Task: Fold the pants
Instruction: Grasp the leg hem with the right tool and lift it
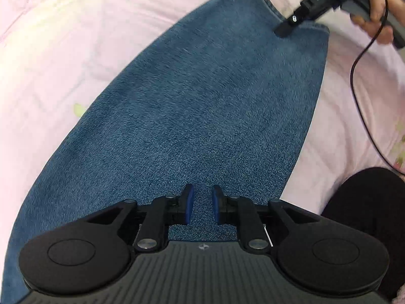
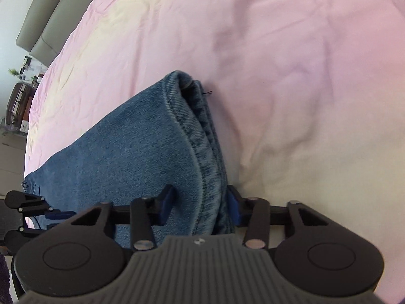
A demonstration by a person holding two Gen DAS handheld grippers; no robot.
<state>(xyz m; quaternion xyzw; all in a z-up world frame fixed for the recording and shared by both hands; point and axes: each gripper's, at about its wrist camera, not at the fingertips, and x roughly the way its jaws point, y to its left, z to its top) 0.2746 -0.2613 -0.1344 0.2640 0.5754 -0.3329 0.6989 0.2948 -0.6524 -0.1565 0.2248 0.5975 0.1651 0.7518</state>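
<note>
Blue denim pants (image 1: 202, 106) lie flat on a pink bedsheet (image 1: 63, 50). My left gripper (image 1: 202, 205) hovers over the near part of the denim, its blue-padded jaws a little apart with nothing between them. My right gripper (image 2: 200, 205) is open, its jaws straddling the stitched hem edge of the pants (image 2: 202, 152). In the left wrist view the right gripper (image 1: 286, 26) rests at the far hem corner, held by a hand.
The pink sheet (image 2: 278, 50) spreads all around the pants. A black cable (image 1: 359, 96) trails from the right gripper. A dark-clothed knee (image 1: 367, 202) is at the right. A grey headboard (image 2: 45, 12) and furniture stand at the far left.
</note>
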